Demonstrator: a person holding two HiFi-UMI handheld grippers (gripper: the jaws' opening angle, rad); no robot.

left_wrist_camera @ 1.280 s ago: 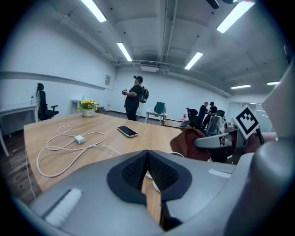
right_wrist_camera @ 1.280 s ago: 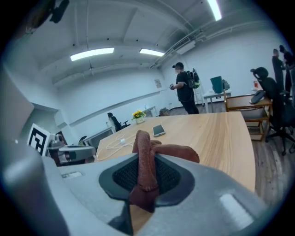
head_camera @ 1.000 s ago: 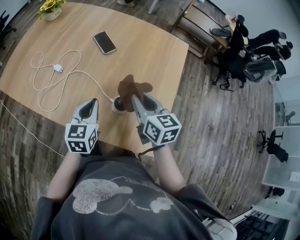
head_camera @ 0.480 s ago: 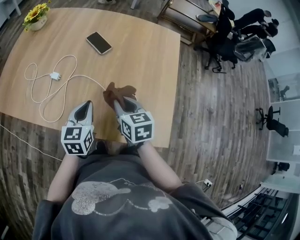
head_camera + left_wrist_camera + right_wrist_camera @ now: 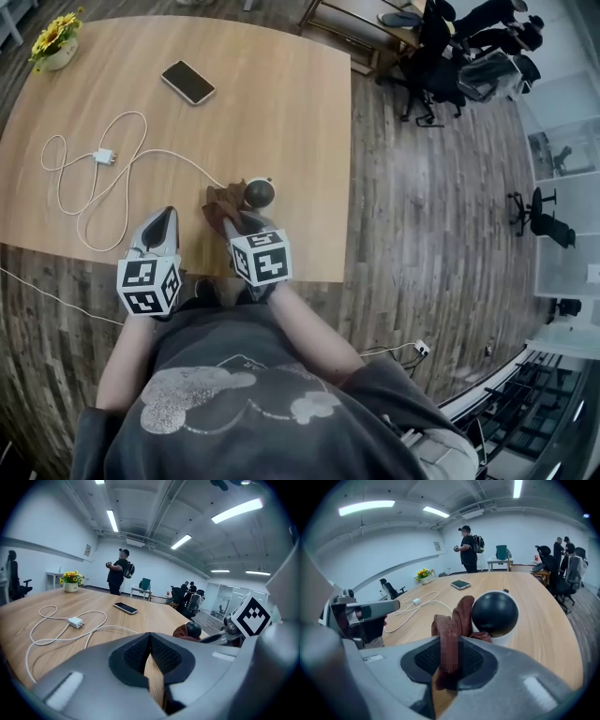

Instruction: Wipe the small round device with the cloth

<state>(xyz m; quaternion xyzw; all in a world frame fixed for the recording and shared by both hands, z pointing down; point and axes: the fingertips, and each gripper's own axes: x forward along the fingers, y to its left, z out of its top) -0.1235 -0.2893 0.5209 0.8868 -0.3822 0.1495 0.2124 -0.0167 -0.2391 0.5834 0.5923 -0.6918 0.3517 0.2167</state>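
At the table's [image 5: 291, 103] near edge, the right gripper [image 5: 449, 663] was clamped on the cloth [image 5: 457, 616], whose folds lay against the device [image 5: 494, 612] just beyond. Half a second before, the device was hidden under the cloth; now its dark dome was uncovered, so one wiping pass was judged done. The left gripper [image 5: 151, 654] was pressed together, empty, further left along that edge.

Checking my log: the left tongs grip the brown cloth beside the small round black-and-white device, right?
No, the right tongs grip the brown cloth beside the small round black-and-white device; the right gripper view shows it. The left tongs are shut, empty.
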